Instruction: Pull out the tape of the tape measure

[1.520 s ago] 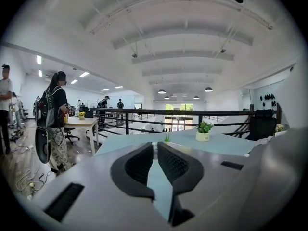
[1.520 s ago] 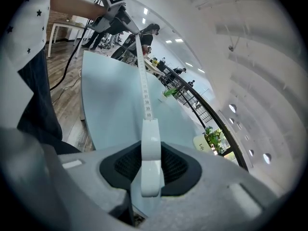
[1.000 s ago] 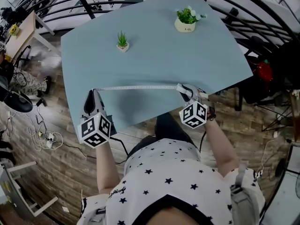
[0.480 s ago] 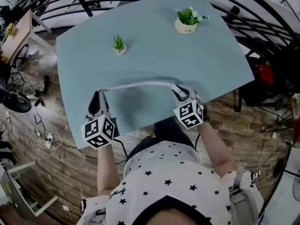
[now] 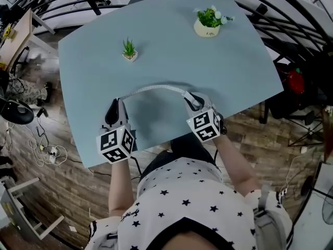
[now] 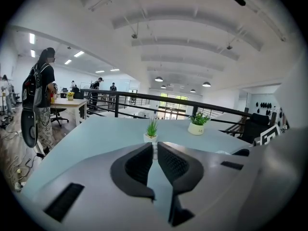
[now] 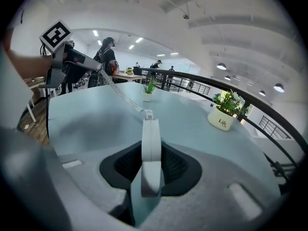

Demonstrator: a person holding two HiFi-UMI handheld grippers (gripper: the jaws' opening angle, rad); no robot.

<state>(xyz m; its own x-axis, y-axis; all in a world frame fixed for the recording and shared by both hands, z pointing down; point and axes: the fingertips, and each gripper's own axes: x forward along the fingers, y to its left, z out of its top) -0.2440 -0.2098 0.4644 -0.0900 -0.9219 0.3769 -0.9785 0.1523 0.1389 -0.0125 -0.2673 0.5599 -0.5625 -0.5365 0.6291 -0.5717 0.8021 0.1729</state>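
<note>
In the head view a white measuring tape (image 5: 156, 88) bows in a low arc over the pale blue table (image 5: 171, 46), between my two grippers. My left gripper (image 5: 118, 103) is shut on the tape's free end; in the left gripper view the jaws (image 6: 155, 149) stand almost together with a thin white strip between them. My right gripper (image 5: 190, 99) is shut on the white tape measure case (image 7: 151, 134), held edge-on between the pads. In the right gripper view the tape (image 7: 126, 97) runs from the case up and left to the left gripper (image 7: 79, 61).
A small green plant (image 5: 128, 50) stands at the table's middle left and a white pot of flowers (image 5: 209, 21) at the far right. Both grippers are near the table's front edge. A black railing (image 6: 144, 97) runs behind the table; a person (image 6: 41, 95) stands far left.
The two grippers have come closer together over the last second. The tape, straight and taut before, now bows away from me in an arc.
</note>
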